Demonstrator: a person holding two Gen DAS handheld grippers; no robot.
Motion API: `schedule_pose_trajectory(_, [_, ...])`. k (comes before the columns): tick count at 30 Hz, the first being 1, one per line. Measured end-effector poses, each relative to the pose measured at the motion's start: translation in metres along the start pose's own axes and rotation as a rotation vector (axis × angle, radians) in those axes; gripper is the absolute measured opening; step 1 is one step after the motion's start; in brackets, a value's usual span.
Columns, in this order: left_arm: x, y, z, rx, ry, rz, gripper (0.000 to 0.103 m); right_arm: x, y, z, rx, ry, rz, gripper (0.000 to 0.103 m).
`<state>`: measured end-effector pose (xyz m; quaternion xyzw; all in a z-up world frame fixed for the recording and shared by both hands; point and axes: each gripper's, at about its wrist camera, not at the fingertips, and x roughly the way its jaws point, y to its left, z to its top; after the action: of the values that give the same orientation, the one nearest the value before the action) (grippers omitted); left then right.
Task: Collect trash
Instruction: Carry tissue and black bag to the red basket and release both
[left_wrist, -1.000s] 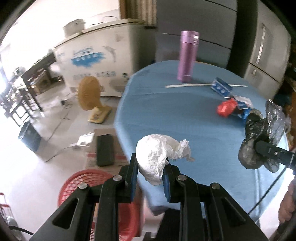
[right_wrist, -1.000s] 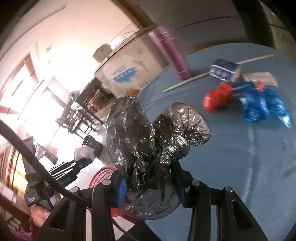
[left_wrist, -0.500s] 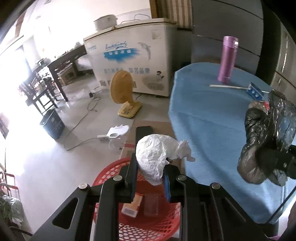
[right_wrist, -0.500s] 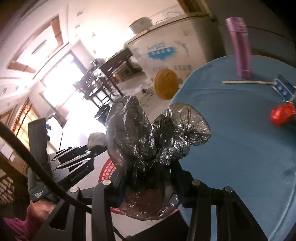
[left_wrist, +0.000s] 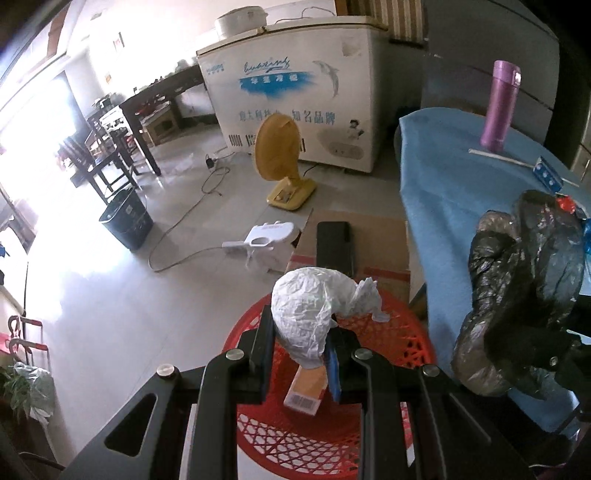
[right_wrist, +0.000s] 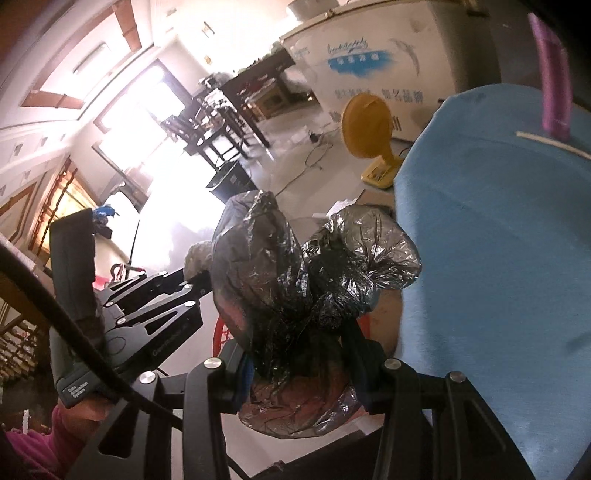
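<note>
My left gripper (left_wrist: 299, 354) is shut on a crumpled white paper ball (left_wrist: 314, 314), held over a red plastic basket (left_wrist: 402, 347) on the floor; a small carton (left_wrist: 306, 391) lies in the basket. My right gripper (right_wrist: 303, 365) is shut on a crumpled black plastic bag (right_wrist: 291, 280), which also shows at the right of the left wrist view as the black bag (left_wrist: 517, 295), beside the blue table's edge. In the right wrist view the left gripper (right_wrist: 195, 284) sits to the left, with a slice of the red basket (right_wrist: 221, 332) behind the bag. More wrappers (left_wrist: 565, 203) lie on the table.
A blue-clothed table (left_wrist: 443, 177) carries a purple flask (left_wrist: 498, 107), a white stick and a blue packet (left_wrist: 546, 173). On the floor: flattened cardboard (left_wrist: 380, 236), a black slab (left_wrist: 334, 243), a white appliance (left_wrist: 266, 240), a yellow fan (left_wrist: 280, 158), a dark bin (left_wrist: 125, 218), cables. A chest freezer (left_wrist: 295, 81) stands behind.
Both grippers have swung left off the table top with their loads still held. The paper ball now hangs over the red basket, and the black bag has come to the table's edge.
</note>
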<state>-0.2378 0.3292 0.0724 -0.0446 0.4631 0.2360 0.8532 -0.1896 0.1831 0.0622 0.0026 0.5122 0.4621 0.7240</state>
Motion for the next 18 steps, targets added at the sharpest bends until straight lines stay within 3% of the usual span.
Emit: schedule_pose_trajectory(18, [0.026, 0.024, -0.022, -0.058, 0.102, -0.054, 0.027, 0.060, 0.015, 0.004, 0.000, 0.124, 0.007, 0.050])
